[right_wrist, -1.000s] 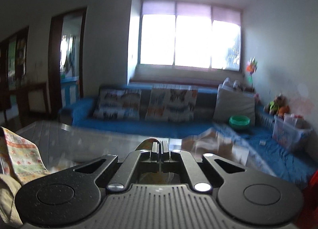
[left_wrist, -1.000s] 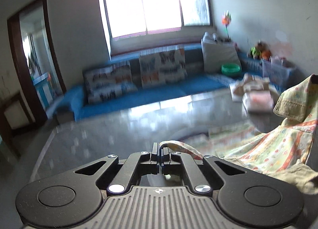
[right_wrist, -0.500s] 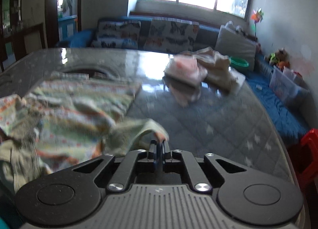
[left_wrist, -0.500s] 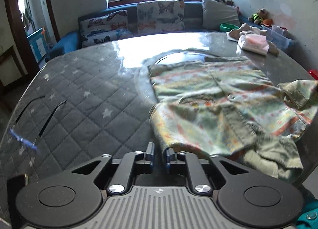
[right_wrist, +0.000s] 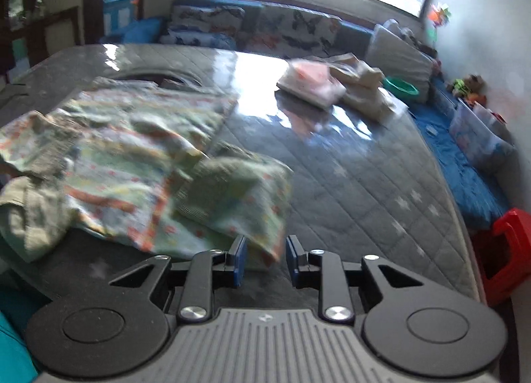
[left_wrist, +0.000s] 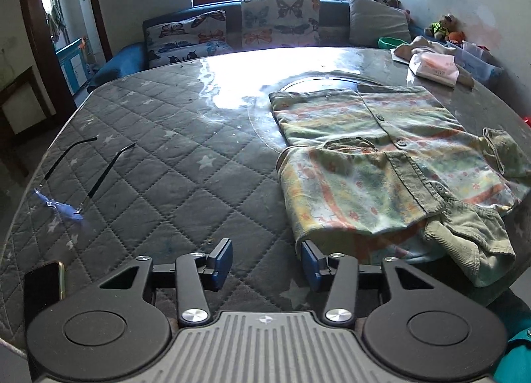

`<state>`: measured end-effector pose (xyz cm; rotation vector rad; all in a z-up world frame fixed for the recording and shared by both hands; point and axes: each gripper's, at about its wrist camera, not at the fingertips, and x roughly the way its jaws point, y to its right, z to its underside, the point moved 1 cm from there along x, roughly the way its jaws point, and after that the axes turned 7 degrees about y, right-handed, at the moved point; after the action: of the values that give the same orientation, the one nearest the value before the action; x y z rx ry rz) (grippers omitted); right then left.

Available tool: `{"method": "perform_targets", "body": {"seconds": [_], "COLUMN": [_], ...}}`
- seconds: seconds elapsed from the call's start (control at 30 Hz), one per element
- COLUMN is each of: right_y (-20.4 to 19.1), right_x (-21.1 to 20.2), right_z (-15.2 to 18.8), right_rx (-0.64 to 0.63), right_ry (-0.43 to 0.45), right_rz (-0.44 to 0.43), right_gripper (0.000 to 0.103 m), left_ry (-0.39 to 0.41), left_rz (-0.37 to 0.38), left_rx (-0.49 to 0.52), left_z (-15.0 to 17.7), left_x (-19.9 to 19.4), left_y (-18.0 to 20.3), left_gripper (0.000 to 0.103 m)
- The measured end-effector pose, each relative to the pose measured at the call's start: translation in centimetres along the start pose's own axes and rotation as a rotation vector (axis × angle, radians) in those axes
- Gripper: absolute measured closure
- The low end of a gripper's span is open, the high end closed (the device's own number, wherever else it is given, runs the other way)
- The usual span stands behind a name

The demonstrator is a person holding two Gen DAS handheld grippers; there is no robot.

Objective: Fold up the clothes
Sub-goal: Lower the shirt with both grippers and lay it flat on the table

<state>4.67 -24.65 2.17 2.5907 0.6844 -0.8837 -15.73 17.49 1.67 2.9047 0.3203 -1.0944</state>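
A patterned green, yellow and orange button shirt [left_wrist: 381, 163] lies spread on the grey quilted table, its sleeves folded in. My left gripper [left_wrist: 265, 261] is open and empty, just off the shirt's near left corner. In the right wrist view the shirt [right_wrist: 139, 150] is blurred. My right gripper [right_wrist: 264, 258] is open, and the corner of the shirt's near right sleeve [right_wrist: 245, 197] lies just ahead of its open jaws.
Folded clothes [left_wrist: 431, 62] sit at the table's far right, also in the right wrist view [right_wrist: 332, 84]. Glasses [left_wrist: 76, 183] and a phone [left_wrist: 43, 286] lie on the table's left. A blue sofa [left_wrist: 265, 27] is behind the table. A red stool [right_wrist: 504, 250] stands right.
A second ago both grippers held the shirt lifted. They lowered it onto the table; the left opened first, and now both are open and the shirt lies flat.
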Motion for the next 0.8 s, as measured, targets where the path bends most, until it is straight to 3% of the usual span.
{"method": "perform_targets", "body": {"seconds": [0.27,0.5,0.6,0.8], "right_y": [-3.4,-4.9,-5.1,-4.4], "right_x": [4.1,7.1,7.6,6.5], "right_z": [-1.6,-1.7,-0.9,-0.5], "right_rx": [0.007,0.013,0.015,0.031], "right_ry": [0.039,0.013,0.011,0.058], "right_rz": [-0.114,-0.144,-0.133,-0.093], "right_gripper": [0.071,0.069,0.072,0.099], "left_ry": [0.05,0.049,0.046,0.038], "left_rz": [0.063,0.195,0.242,0.287], "left_rx": [0.021,0.065,0.097,0.148], "left_z": [-0.7,-1.4,-1.7,-2.0], "left_x": [-0.8,1.2,2.2,4.1], "left_y": [2.5,7.0,9.1,12.4], "left_gripper": [0.054,0.053,0.052,0.052]}}
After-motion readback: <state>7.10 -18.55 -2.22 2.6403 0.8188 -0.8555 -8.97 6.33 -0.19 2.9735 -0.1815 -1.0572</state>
